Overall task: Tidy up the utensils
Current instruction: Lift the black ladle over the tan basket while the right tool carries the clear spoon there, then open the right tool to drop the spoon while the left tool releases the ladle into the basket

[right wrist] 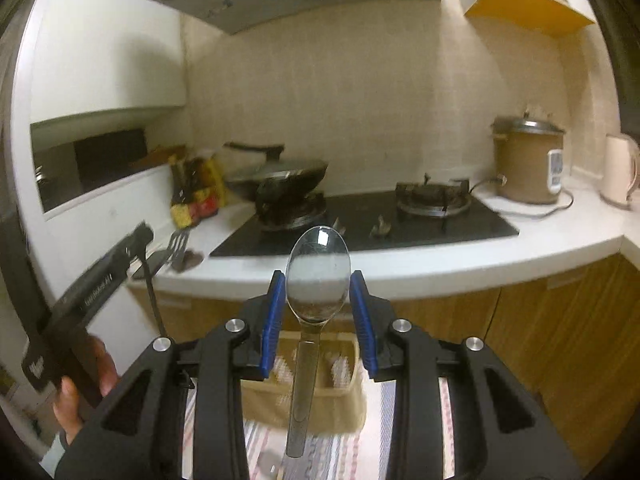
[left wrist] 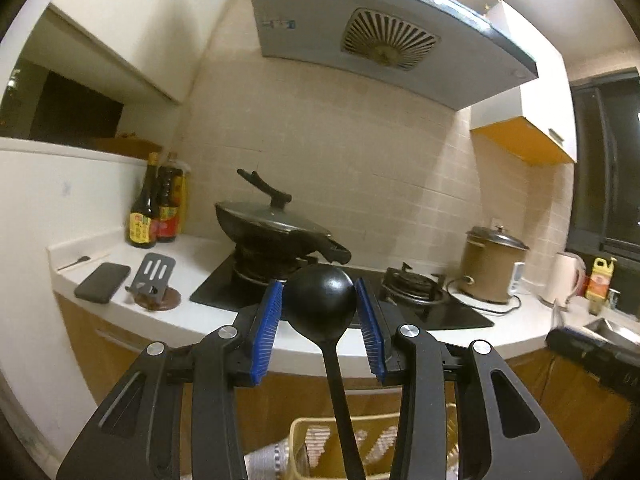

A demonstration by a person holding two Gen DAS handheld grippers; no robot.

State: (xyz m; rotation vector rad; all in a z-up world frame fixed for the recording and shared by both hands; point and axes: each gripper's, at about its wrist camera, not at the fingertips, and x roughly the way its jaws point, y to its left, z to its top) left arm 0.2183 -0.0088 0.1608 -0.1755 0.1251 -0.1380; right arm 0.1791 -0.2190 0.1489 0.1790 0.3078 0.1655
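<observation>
My left fingers (left wrist: 319, 322) clamp the black ladle (left wrist: 320, 300) and my right fingers (right wrist: 319, 312) the steel spoon (right wrist: 318, 272), both bowl-up before the desk's (right wrist: 440, 264) front edge, handles hanging toward the yellow basket (left wrist: 304, 436) below, apparently ready for dropping in.

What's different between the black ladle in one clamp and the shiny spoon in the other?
The black plastic ladle is matte with a deep round bowl; the shiny metal spoon is reflective with a shallower oval bowl. The ladle's handle is dark and slim, the spoon's flat and silvery. Both stand bowl-up between blue-padded fingers, in the left gripper and right gripper, above a basket.
</observation>
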